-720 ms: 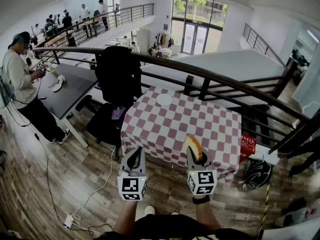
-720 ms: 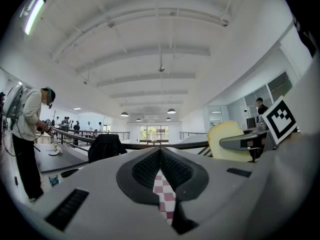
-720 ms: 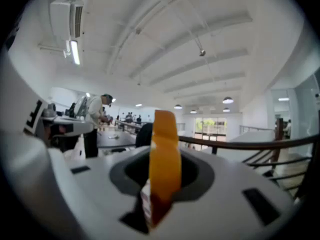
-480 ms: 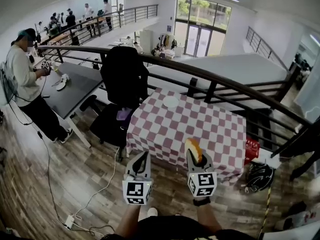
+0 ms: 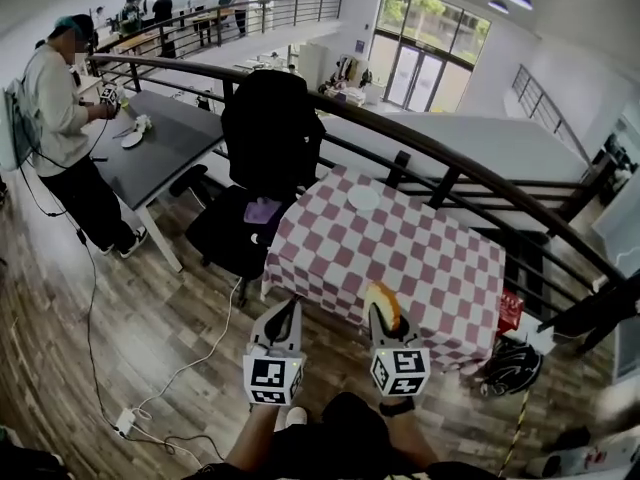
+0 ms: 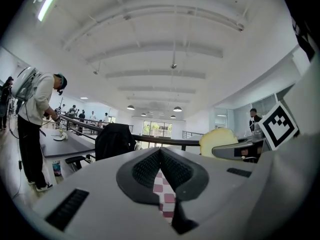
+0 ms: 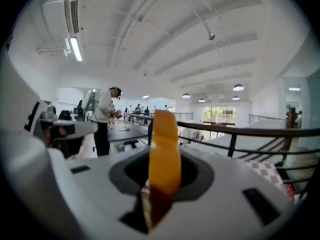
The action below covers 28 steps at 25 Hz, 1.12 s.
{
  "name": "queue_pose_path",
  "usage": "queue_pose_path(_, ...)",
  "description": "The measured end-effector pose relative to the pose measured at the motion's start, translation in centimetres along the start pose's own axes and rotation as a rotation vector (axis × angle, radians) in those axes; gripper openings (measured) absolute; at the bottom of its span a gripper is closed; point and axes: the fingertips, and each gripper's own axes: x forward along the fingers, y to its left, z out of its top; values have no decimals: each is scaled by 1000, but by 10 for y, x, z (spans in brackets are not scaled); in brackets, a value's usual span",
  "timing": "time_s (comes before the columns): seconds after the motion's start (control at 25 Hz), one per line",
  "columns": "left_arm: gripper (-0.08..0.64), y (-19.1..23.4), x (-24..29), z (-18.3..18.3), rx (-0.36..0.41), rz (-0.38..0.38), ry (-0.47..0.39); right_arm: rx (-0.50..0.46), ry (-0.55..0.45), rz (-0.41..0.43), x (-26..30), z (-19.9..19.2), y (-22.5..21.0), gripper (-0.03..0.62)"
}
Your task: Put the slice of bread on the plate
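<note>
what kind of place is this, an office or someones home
Probably an open-plan office or lab on a mezzanine, not a home. A long dark railing seems to overlook a lower floor, and a person works at a grey desk near a black office chair.

Table [image 5: 440, 268]: plate [image 5: 363, 198] set on far side; bread slice [image 5: 383, 298] held upright in right gripper [image 5: 381, 310] at near side; left gripper [image 5: 284, 314] positioned just left of it; chair [image 5: 268, 133] placed left of table.

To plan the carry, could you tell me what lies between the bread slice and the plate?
In the head view, only bare checkered tablecloth lies between the bread and the plate.
</note>
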Motion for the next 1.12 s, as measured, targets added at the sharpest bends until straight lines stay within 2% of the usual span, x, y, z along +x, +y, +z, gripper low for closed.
queue_pose_path(0.24,20,-16,45,-20,-10,15,45,24,33,17,38,-10,-44,103)
queue_pose_path(0.36,20,-7,80,-24,-1,27,82,58,30,33,80,-6,-62,104)
queue_pose_path(0.52,20,14,164,-15,20,38,68,106,-12,59,166,19,-97,104)
queue_pose_path(0.76,20,3,271,2,20,42,33,138,-95,69,244,64,-171,104)
queue_pose_path(0.84,20,1,297,-9,21,46,59,169,-87,70,265,58,-191,104)
queue_pose_path(0.96,20,2,328,-32,22,46,113,231,-22,71,293,31,-211,104)
queue_pose_path(1.12,20,5,364,-58,1,33,182,253,64,80,314,0,-224,104)
